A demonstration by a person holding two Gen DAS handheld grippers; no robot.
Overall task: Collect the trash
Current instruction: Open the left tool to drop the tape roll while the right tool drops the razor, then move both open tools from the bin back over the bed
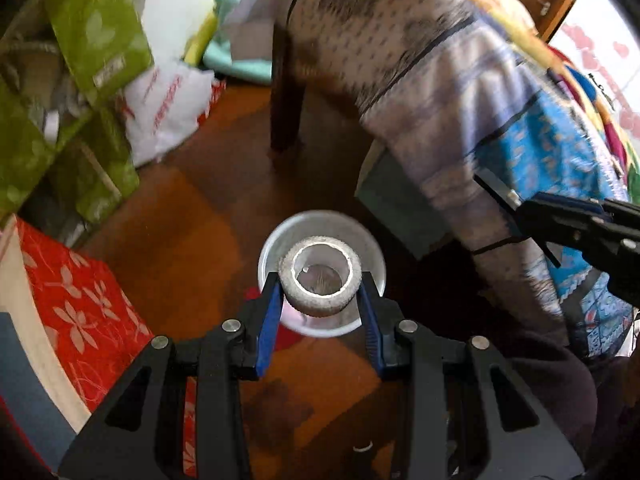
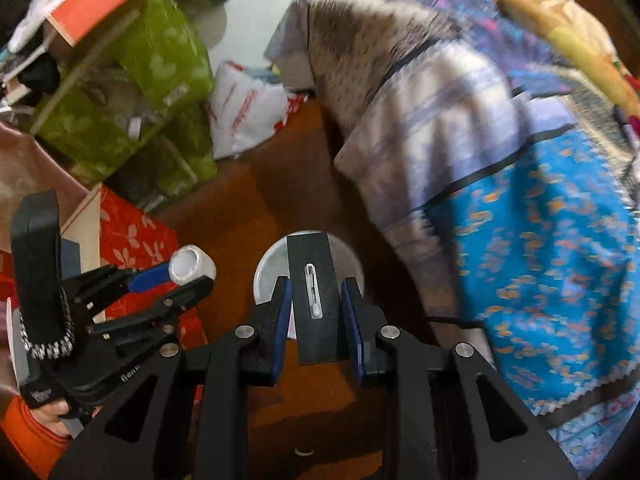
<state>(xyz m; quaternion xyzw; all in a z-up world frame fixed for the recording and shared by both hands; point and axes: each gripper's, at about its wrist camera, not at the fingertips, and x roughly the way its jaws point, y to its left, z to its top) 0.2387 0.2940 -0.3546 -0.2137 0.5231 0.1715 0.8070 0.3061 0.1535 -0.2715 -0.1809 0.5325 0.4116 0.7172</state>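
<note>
The left gripper (image 1: pixel 320 292) has its blue pads (image 1: pixel 269 320) pressed against both sides of a short grey-white tape roll (image 1: pixel 320 289), held with its open core facing up. Directly past those fingertips, below the roll, sits a round white bin (image 1: pixel 372 256) on the brown wooden floor (image 1: pixel 192 220); through the roll's core and around it the bin's inside looks pale, and what lies in it I cannot make out, apart from a pinkish patch near the left finger.

The right gripper (image 2: pixel 316 300) is clamped on a flat black card (image 2: pixel 320 320) that stands up between its blue pads (image 2: pixel 282 320), with a small safety pin (image 2: pixel 313 290) fastened on its face. The same white bin (image 2: pixel 268 272) shows just beyond the card's top edge, mostly hidden behind it.

Off to the left of the right fingers, the left gripper (image 2: pixel 188 276) appears with the tape roll (image 2: pixel 191 266) at its tip and a hand (image 2: pixel 52 416) in an orange sleeve (image 2: pixel 28 436) holding it. Farther out on that side stand a red flowered box (image 1: pixel 80 312), green patterned bags (image 1: pixel 96 32) and a white plastic bag (image 1: pixel 164 108). To the right hangs a patterned blanket (image 2: pixel 540 220), draped low to the floor.
</note>
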